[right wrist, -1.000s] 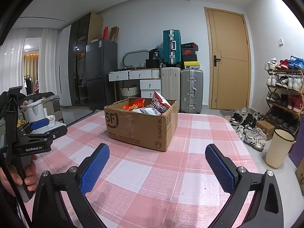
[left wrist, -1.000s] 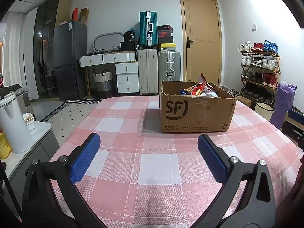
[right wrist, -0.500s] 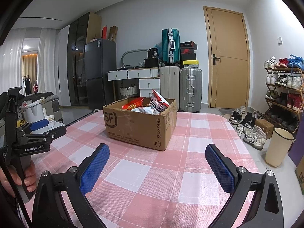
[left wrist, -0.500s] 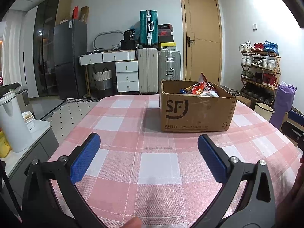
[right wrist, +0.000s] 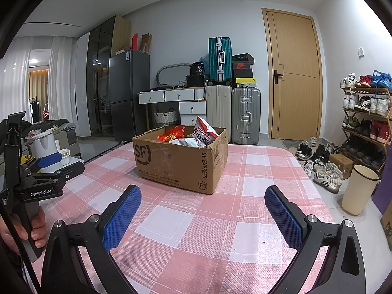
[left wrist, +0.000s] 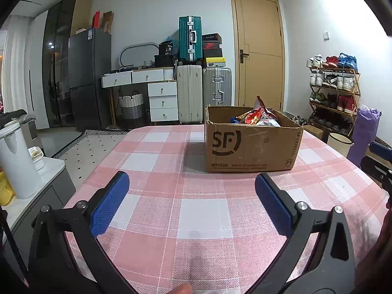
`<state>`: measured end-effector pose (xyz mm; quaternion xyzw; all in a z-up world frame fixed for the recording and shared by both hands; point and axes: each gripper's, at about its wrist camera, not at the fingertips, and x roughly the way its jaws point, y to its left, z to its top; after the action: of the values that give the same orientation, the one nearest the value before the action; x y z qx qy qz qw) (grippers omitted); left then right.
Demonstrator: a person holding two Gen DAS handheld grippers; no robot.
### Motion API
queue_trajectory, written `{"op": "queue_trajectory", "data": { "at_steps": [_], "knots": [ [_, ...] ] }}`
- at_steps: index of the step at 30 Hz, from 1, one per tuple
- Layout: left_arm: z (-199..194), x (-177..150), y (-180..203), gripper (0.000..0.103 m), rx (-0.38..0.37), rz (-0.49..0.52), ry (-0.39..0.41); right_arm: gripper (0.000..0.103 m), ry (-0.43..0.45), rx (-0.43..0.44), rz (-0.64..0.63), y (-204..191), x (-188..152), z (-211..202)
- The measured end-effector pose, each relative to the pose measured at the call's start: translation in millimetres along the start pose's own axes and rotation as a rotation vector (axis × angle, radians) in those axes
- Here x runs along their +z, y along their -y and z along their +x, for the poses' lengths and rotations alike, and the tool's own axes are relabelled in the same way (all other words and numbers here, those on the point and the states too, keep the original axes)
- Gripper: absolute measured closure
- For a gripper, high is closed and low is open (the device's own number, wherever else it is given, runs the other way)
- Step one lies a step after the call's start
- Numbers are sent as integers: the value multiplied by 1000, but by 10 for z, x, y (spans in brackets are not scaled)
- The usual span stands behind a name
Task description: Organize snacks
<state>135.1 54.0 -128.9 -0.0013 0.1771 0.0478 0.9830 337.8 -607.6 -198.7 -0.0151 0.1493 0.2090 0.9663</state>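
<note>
An open cardboard box (left wrist: 252, 144) marked SF Express sits on the pink-and-white checked tabletop (left wrist: 203, 210), toward its far side. Snack bags (right wrist: 193, 137) fill it, one red-and-white bag standing above the rim. The left gripper (left wrist: 191, 191) hangs over the near part of the tabletop with its blue pads spread wide, holding nothing. The right gripper (right wrist: 202, 203) is likewise released and empty, well short of the box. A hand (right wrist: 31, 227) grips the left gripper's handle.
</note>
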Motion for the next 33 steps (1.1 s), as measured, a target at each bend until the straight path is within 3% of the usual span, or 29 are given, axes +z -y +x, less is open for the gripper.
{"op": "queue_trajectory", "data": {
  "at_steps": [33],
  "knots": [
    [-38,-5,-53,1,11,-13,7,1,0,-3,0,5,-3,-3]
  ]
}}
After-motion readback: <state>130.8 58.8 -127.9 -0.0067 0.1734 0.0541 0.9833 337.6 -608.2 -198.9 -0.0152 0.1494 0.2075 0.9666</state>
